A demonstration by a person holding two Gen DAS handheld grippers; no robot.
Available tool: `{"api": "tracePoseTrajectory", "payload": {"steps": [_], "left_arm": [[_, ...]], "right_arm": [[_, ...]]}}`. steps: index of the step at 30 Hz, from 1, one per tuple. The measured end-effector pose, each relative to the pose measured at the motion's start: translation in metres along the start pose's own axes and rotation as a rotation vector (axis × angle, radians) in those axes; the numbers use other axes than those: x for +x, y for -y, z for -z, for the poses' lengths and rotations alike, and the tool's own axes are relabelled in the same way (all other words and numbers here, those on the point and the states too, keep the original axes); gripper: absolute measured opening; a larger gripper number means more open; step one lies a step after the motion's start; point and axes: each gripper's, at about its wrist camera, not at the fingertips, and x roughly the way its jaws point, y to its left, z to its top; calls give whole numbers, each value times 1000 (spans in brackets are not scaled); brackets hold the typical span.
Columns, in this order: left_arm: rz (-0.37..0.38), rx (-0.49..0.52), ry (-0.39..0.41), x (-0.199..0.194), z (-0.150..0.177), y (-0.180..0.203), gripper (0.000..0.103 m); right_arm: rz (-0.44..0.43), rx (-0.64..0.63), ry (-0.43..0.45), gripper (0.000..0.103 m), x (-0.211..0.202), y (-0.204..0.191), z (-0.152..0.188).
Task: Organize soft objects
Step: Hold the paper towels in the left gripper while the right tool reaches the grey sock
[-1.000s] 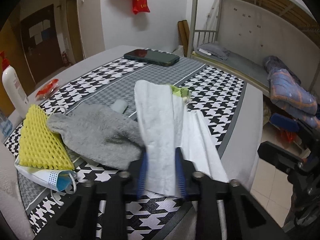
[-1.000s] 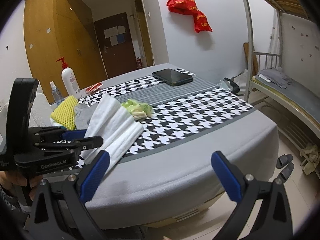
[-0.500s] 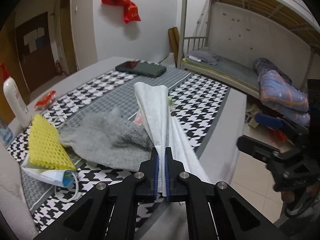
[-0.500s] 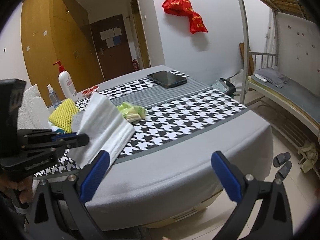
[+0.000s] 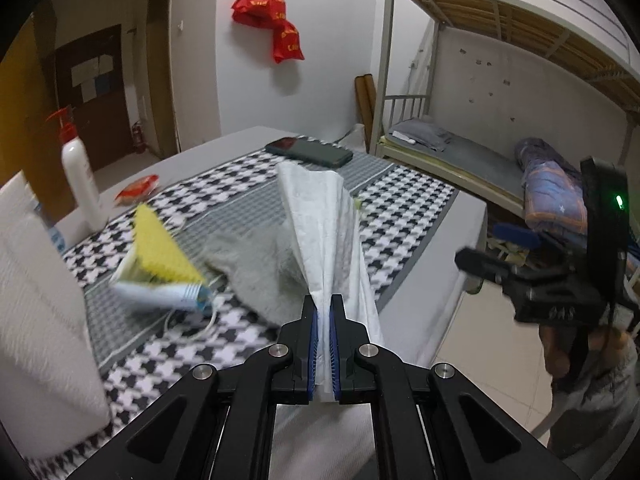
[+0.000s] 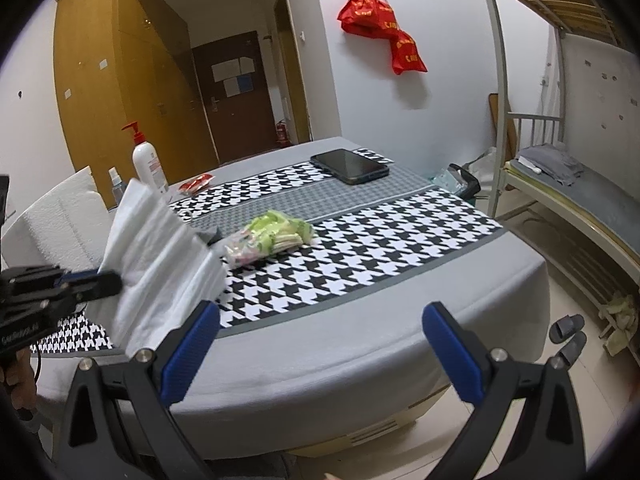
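Observation:
My left gripper [image 5: 324, 316] is shut on a white folded cloth [image 5: 320, 232], which fans upward above the table's near edge; the cloth [image 6: 156, 256] and the left gripper [image 6: 104, 282] also show at the left of the right wrist view. Behind the cloth lie a grey fuzzy cloth [image 5: 256, 268], a yellow foam net [image 5: 160, 248] and a face mask [image 5: 164, 294]. A green-and-white packet [image 6: 272, 236] rests mid-table. My right gripper [image 6: 320, 344] hangs open in front of the table's edge with nothing between its fingers.
The table [image 6: 360, 328] carries a houndstooth cloth, a black phone [image 6: 348, 166], a white pump bottle [image 6: 148, 164], a small spray bottle [image 6: 114, 184], a red packet [image 6: 196, 182] and a white paper roll [image 5: 36, 320]. A bunk bed [image 6: 568, 184] stands right; slippers [image 6: 568, 332] lie on the floor.
The left gripper closed on the white cloth and lifted it up and back toward the table's near edge. The right gripper stayed still and open.

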Motion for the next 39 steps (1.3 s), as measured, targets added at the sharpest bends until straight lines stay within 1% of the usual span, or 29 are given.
{"api": "tracePoseTrajectory", "payload": {"steps": [3, 7, 9, 15, 20, 22, 26, 31, 32, 34, 35, 36, 38, 39], "left_arm": [[-27, -30, 3, -9, 13, -10, 6], [-90, -79, 8, -19, 27, -26, 6], [-108, -111, 10, -24, 34, -34, 6], [-192, -156, 16, -41, 52, -49, 6], [-244, -188, 35, -61, 59, -60, 6], [-265, -195, 57, -71, 60, -63, 6], [-274, -192, 63, -81, 63, -63, 6], [-241, -152, 19, -63, 64, -50, 7], [-236, -150, 5, -59, 64, -50, 9], [-234, -152, -23, -49, 64, -49, 18], [-232, -153, -30, -45, 64, -49, 30], [-232, -155, -38, -42, 65, -50, 48], [-251, -161, -42, -39, 66, -51, 66], [-255, -161, -36, -39, 66, -52, 67]], "right_arm": [[-8, -9, -5, 102, 2, -6, -1], [-21, -24, -16, 102, 5, -15, -1], [-30, -35, -20, 102, 6, -20, -1], [-59, -69, -30, 102, 8, -38, -1], [-80, -92, -35, 102, 9, -51, -2], [-88, -101, -34, 102, 8, -55, -3], [-102, -122, -29, 102, 6, -65, -4], [-110, -136, -32, 102, 6, -73, -4], [-110, -141, -34, 102, 6, -75, -4], [-111, -148, -37, 102, 6, -78, -3], [-112, -153, -40, 102, 5, -79, -3], [-112, -158, -41, 102, 5, -80, -3], [-107, -165, -42, 102, 5, -82, -3], [-109, -166, -45, 102, 6, -82, -3]]}}
